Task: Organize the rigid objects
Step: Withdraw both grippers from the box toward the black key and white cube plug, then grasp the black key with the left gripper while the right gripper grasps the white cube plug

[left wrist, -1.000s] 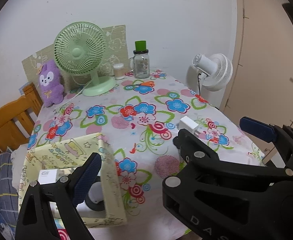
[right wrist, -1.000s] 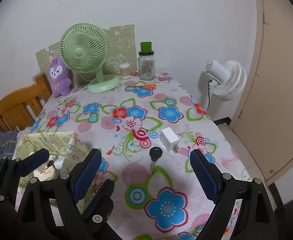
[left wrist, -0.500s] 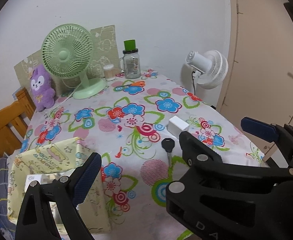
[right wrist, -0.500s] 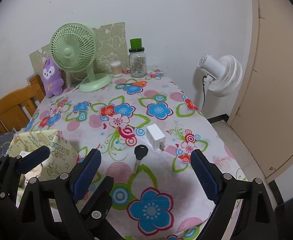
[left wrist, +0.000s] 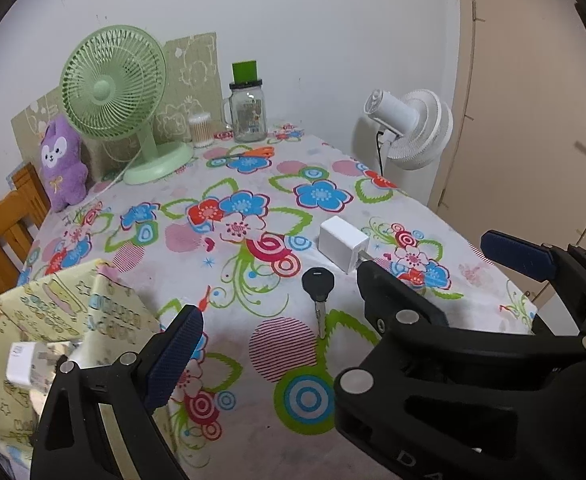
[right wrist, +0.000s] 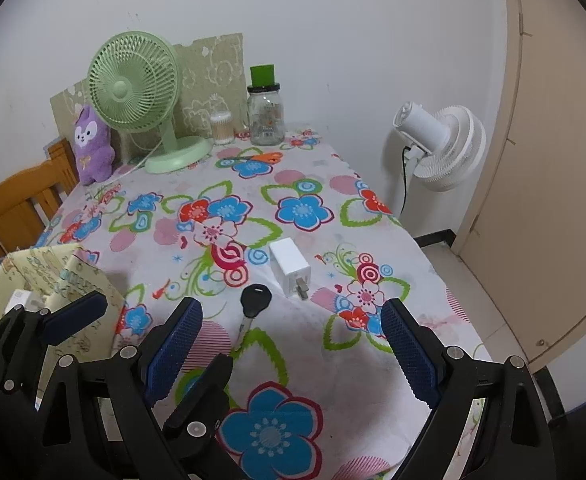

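Jaws on the right gripper (right wrist: 293, 354) stand wide and empty, low in its frame, aimed at the black key (right wrist: 255, 301) and white charger (right wrist: 291, 267) lying just beside each other mid-cloth, probably to straddle one. Lower left sits the yellow fabric box (right wrist: 59, 276), likely their destination, another white item already inside. The left gripper (right wrist: 133, 340) seems open with nothing between its pads, its far finger hidden in its own view.
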Demonstrator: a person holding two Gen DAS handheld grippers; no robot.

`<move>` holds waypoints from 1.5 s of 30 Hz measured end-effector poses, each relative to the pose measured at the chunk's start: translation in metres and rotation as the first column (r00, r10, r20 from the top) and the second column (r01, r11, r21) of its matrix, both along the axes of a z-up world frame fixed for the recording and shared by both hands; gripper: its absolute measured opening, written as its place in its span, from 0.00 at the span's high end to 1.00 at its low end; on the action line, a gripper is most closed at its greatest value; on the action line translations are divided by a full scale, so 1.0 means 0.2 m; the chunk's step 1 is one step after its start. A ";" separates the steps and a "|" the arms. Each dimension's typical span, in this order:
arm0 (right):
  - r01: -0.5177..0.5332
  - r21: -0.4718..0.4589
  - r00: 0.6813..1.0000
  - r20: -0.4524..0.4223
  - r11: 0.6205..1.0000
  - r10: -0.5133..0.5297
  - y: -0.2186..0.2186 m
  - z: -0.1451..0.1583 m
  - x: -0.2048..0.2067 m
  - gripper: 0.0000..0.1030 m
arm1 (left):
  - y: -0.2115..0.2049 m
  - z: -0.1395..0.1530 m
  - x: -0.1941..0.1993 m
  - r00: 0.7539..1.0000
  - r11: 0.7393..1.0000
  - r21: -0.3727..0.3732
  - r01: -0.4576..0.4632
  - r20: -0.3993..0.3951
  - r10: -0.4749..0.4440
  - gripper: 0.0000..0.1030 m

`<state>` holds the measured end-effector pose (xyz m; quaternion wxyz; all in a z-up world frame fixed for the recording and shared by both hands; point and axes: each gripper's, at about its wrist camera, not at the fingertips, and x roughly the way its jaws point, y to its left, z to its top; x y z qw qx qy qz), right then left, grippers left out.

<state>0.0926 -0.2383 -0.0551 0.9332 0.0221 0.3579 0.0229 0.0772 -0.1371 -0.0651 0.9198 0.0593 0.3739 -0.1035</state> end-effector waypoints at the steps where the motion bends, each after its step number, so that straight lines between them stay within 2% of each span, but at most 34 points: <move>1: -0.001 -0.001 1.000 -0.003 1.000 0.001 0.00 -0.02 0.01 0.10 | 0.00 -0.02 0.01 1.000 1.000 -0.002 -0.001 -0.004 0.001 0.06; 11: 0.014 0.013 0.999 -0.036 1.000 -0.014 -0.07 -0.17 0.09 0.10 | -0.07 -0.14 0.10 1.000 1.000 0.012 -0.005 -0.029 0.006 0.06; 17: 0.020 0.002 0.999 -0.041 1.000 -0.020 -0.09 -0.19 0.17 0.10 | -0.09 -0.17 0.17 0.999 1.000 -0.006 -0.015 -0.051 0.015 0.07; 25: 0.013 -0.016 0.999 -0.045 1.000 -0.014 -0.11 -0.22 0.26 0.10 | -0.11 -0.22 0.28 0.997 0.999 -0.001 -0.037 -0.074 0.036 0.13; 29: 0.001 -0.005 0.998 -0.057 1.000 -0.001 -0.12 -0.26 0.32 0.15 | -0.11 -0.24 0.32 0.995 0.999 0.007 -0.047 -0.088 0.048 0.21; 38: -0.008 -0.008 0.997 -0.080 1.000 0.007 -0.13 -0.30 0.41 0.24 | -0.12 -0.30 0.41 0.990 0.998 -0.020 -0.058 -0.129 0.055 0.28; 45: -0.031 0.000 0.997 -0.068 1.000 0.031 -0.15 -0.31 0.45 0.25 | -0.13 -0.33 0.45 0.985 0.997 -0.041 -0.064 -0.166 0.056 0.38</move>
